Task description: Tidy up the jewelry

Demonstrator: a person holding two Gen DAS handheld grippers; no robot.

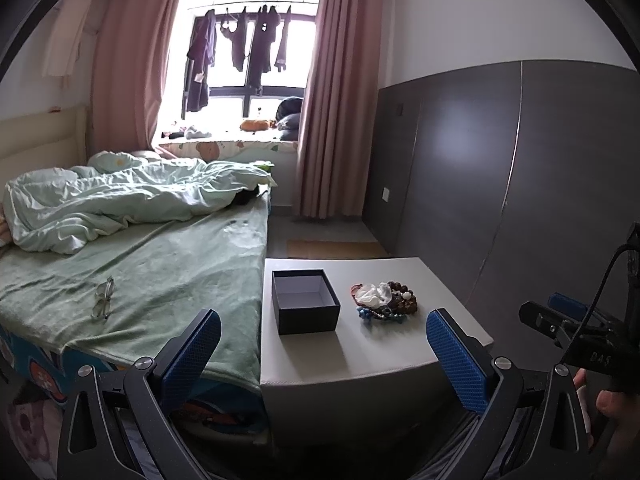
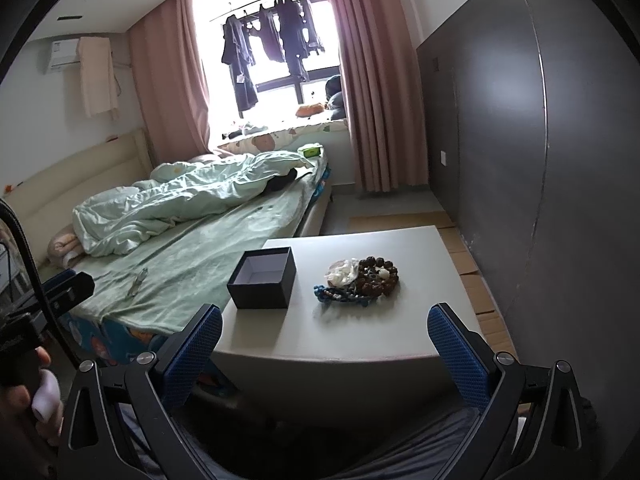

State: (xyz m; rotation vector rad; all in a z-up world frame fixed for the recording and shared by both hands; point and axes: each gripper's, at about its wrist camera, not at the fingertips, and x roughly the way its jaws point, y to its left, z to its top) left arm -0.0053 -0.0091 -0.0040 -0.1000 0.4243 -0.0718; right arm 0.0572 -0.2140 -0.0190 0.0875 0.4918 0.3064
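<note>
A dark, open, empty box (image 1: 305, 301) (image 2: 263, 277) with a pale lining stands on a small white table (image 1: 432, 280) (image 2: 404, 248). To its right lies a heap of jewelry (image 1: 386, 300) (image 2: 360, 280): brown bead bracelets, blue beads and white pieces. My left gripper (image 1: 323, 354) is open, held back from the table's near edge with nothing between its blue pads. My right gripper (image 2: 325, 350) is open too, also short of the near edge and empty. In the left wrist view the right gripper (image 1: 568, 320) shows at the far right, held by a hand.
A bed (image 1: 160, 264) (image 2: 200, 240) with green sheets and a rumpled duvet adjoins the table's left side; a pair of glasses (image 1: 103, 298) lies on it. A dark wall panel (image 1: 520, 168) (image 2: 540, 140) runs along the right. Pink curtains frame a window behind.
</note>
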